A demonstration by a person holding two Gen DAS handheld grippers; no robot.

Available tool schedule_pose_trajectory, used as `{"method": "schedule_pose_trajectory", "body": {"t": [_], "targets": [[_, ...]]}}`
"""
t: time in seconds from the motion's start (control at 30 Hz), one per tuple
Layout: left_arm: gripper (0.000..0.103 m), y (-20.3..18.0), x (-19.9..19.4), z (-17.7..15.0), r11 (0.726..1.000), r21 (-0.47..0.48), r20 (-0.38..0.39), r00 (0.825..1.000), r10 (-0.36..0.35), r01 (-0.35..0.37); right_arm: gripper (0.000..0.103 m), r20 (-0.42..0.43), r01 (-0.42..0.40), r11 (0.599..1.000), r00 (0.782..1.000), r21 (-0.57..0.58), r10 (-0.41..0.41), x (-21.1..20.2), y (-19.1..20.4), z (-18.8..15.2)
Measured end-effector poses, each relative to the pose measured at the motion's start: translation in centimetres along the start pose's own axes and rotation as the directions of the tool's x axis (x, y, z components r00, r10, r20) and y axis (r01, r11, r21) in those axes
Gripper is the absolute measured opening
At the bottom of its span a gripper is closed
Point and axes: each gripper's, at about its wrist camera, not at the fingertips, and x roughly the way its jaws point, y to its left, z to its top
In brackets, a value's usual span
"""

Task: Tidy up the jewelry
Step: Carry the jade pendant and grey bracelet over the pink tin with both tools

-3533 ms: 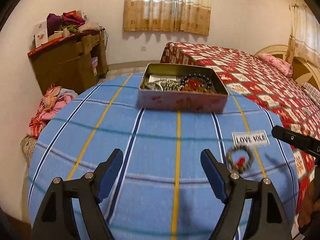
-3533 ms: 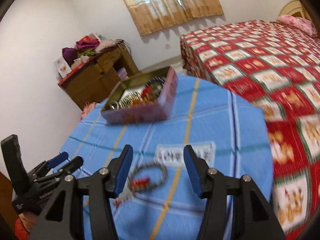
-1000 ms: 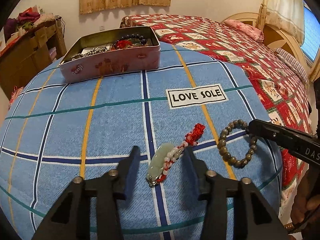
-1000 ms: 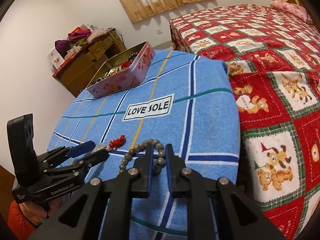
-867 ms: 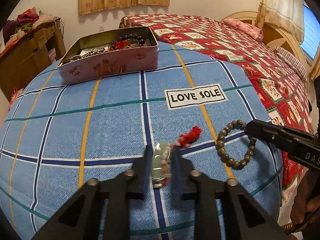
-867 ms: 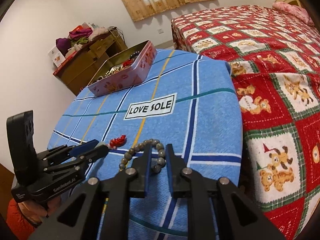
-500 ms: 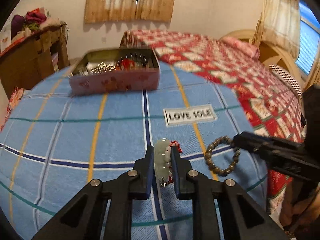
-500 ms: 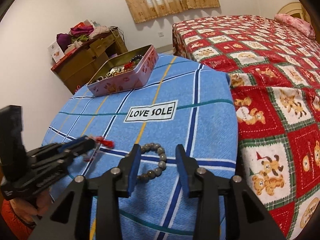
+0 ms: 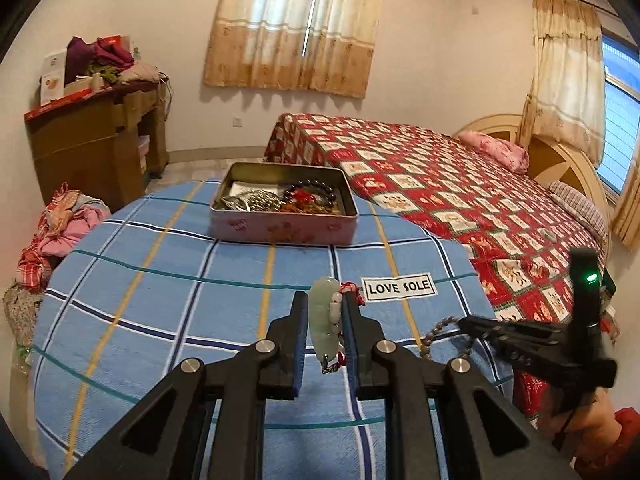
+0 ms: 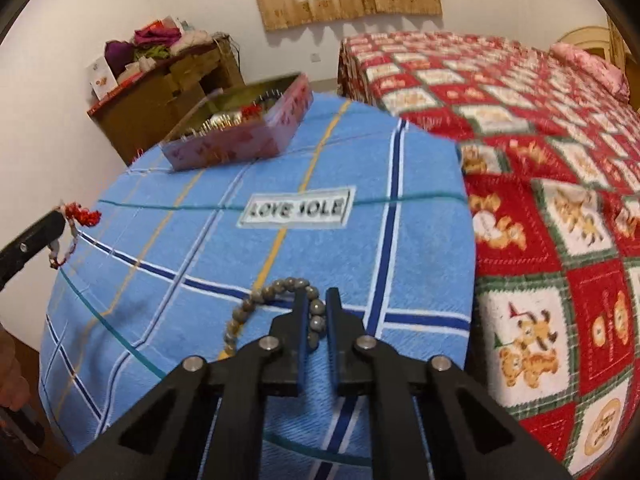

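Holding both loose pieces clear of the blue checked counter [image 9: 160, 300], the left tongs [image 9: 325, 312] are clamped on the green pendant [image 9: 323, 316] and the right tongs [image 10: 316, 312] are pinched on the bead bracelet [image 10: 276, 292]. The tin [image 9: 284, 226] at the far edge already carries several pieces. Judged remaining: carrying both across and dropping them in.

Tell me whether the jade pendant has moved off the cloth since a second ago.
Yes. The jade pendant, then lying on the blue cloth below the LOVE SOLE label, is now lifted, clamped in the left tongs.
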Motion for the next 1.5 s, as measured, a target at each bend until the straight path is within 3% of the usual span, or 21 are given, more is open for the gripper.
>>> {"method": "schedule_pose_trajectory", "body": {"t": [0.3,0.43,0.7,1.0,1.27,1.5], "targets": [[0.016,0.6,-1.3,0.3,1.000,-0.013,0.040,0.999,0.021,-0.020,0.012,0.175,-0.069,0.997,0.982,-0.040,0.075,-5.0,2.8,3.2],[0.016,1.0,-1.3,0.5,1.000,-0.021,0.051,0.998,0.024,-0.023,0.012,0.207,-0.087,0.996,0.974,-0.034,0.092,-5.4,2.9,3.9],[0.016,2.4,-1.1,1.8,0.999,-0.037,0.080,0.996,0.036,-0.034,0.012,0.217,-0.124,0.992,0.968,-0.026,0.127,-4.4,3.3,5.9],[0.016,4.0,1.0,5.0,0.999,-0.035,0.127,0.991,0.045,-0.041,0.012,0.279,-0.182,0.982,0.941,-0.051,0.189,-2.8,5.3,10.1],[0.016,5.7,4.3,8.3,0.998,-0.045,0.168,0.985,0.049,-0.042,0.012,0.342,-0.235,0.971,0.910,-0.044,0.235,-0.4,6.3,14.3],[0.016,6.0,8.5,10.7,0.998,-0.019,0.184,0.981,0.059,-0.056,0.012,0.361,-0.274,0.961,0.895,-0.019,0.262,3.0,6.9,16.9]]}}
